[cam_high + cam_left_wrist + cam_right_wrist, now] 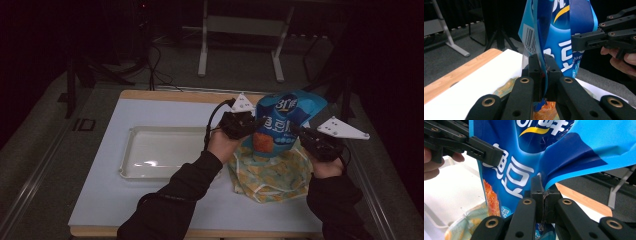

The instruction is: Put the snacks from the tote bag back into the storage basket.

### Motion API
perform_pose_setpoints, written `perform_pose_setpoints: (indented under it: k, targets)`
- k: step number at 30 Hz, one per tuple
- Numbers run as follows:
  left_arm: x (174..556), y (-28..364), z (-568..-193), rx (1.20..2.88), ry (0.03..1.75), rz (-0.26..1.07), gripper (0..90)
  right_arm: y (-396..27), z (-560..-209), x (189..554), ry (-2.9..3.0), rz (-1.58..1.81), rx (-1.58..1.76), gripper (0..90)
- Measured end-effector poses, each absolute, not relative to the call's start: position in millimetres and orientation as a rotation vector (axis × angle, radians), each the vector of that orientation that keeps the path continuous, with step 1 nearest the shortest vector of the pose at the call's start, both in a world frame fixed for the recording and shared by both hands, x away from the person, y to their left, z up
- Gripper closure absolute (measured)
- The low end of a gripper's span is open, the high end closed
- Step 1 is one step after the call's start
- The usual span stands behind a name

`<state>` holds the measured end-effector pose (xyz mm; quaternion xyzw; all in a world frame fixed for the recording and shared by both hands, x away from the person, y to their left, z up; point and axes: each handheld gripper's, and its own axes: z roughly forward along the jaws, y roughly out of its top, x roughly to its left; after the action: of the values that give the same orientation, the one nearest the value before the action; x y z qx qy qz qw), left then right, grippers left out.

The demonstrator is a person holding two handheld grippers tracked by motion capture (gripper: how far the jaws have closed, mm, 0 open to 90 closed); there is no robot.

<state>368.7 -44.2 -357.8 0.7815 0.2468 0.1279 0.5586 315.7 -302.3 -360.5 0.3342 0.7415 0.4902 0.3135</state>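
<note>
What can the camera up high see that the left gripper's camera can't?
From the high view you get the white tray lying on the table left of the hands, both dark sleeves, and the whole patterned cloth bag under the blue snack bag.

The left gripper view gives the barcode on the snack bag's edge, and the left gripper pinching that edge close up.

Both show the blue snack bag held up between the left gripper and the right gripper, and a bit of the patterned cloth below it.

The blue snack bag (564, 37) bears a barcode with digits "9267".
</note>
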Motion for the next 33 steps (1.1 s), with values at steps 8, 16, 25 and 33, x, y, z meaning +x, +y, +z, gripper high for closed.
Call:
perform_pose_setpoints:
  k: [8, 16, 25, 33]
  targets:
    - [366.0, -33.3, -345.8, 1.830, 0.590, 0.318, 87.6, -293.3, -348.3, 316.7, 1.950, 1.307, 0.854, 89.0]
    - [361.2, -12.0, -334.9, 1.819, 0.612, 0.344, 87.7, -274.4, -337.7, 319.1, 1.962, 1.329, 0.816, 89.0]
    - [356.2, 12.0, -329.6, 1.808, 0.640, 0.363, 87.7, -254.1, -331.9, 322.5, 1.980, 1.339, 0.777, 89.0]
    - [351.1, 33.4, -324.8, 1.799, 0.665, 0.387, 87.8, -231.0, -327.3, 325.8, 1.999, 1.356, 0.736, 89.0]
